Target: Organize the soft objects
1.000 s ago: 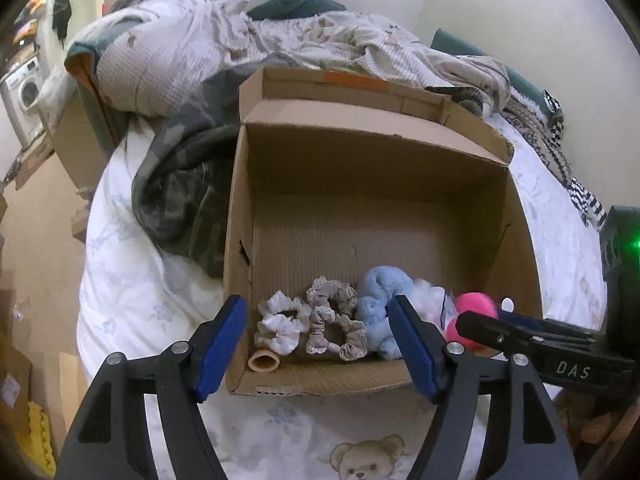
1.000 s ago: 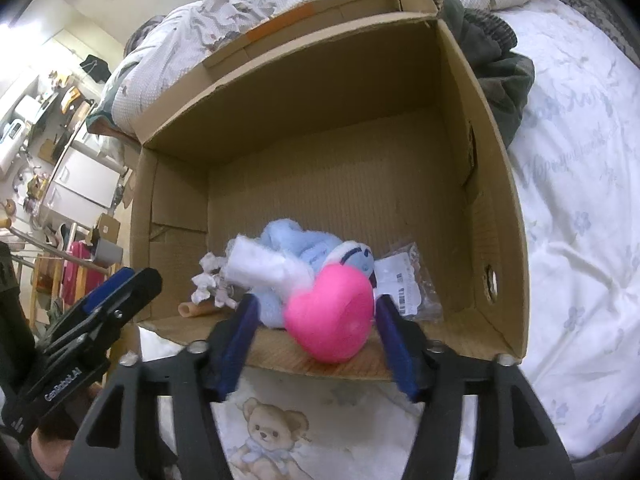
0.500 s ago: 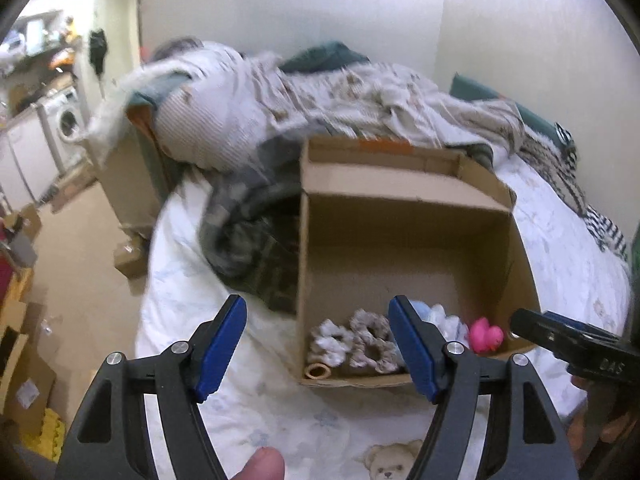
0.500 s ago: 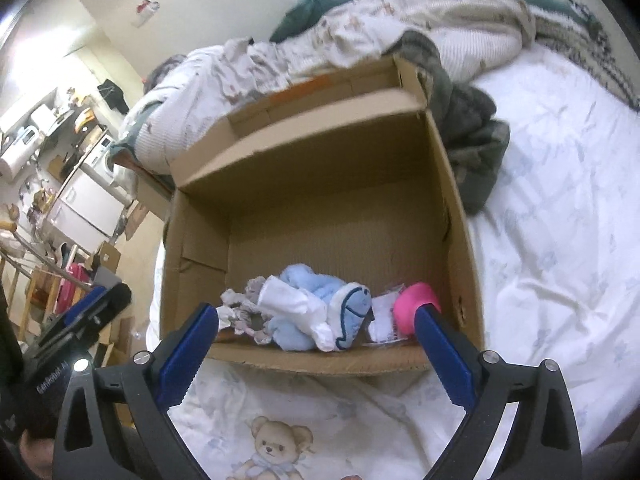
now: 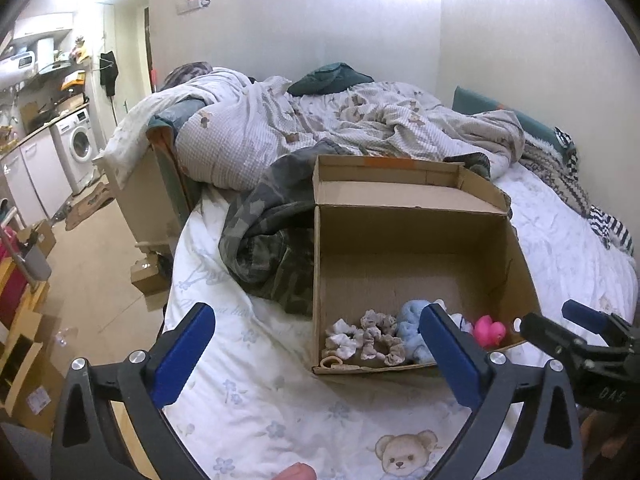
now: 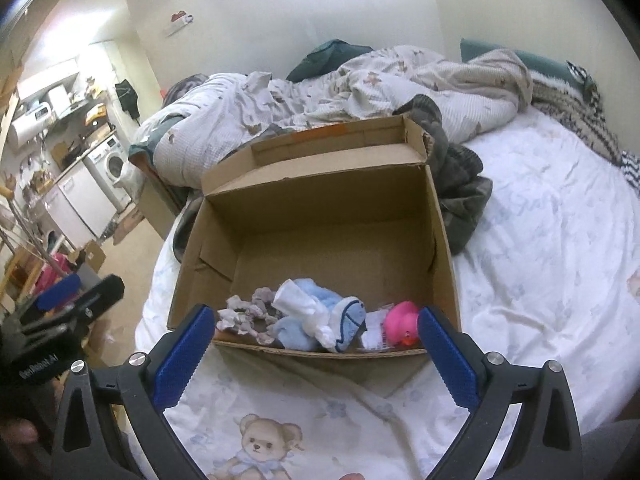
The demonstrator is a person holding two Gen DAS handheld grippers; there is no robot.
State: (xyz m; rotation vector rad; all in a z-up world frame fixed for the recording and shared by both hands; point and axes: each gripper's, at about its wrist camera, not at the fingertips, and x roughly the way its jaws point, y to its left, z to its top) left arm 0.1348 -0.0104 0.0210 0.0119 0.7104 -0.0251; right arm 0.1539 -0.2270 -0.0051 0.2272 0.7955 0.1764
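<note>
The cardboard box [image 6: 320, 216] is the landmark; it sits on the bed [image 6: 540, 248]. Scrunchies [image 5: 364, 340], blue plush [image 6: 316, 316] and pink duck [image 6: 402, 322] line up along its near wall, left to right. Both grippers hover before that wall, clear of it. Left gripper [image 5: 320, 344]: fingers have just spread, empty, nearest the scrunchies. Right gripper [image 6: 316, 354]: fingers spread, empty, nearest the duck.

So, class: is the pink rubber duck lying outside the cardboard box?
No, the pink rubber duck sits inside the cardboard box, against its near wall.
</note>
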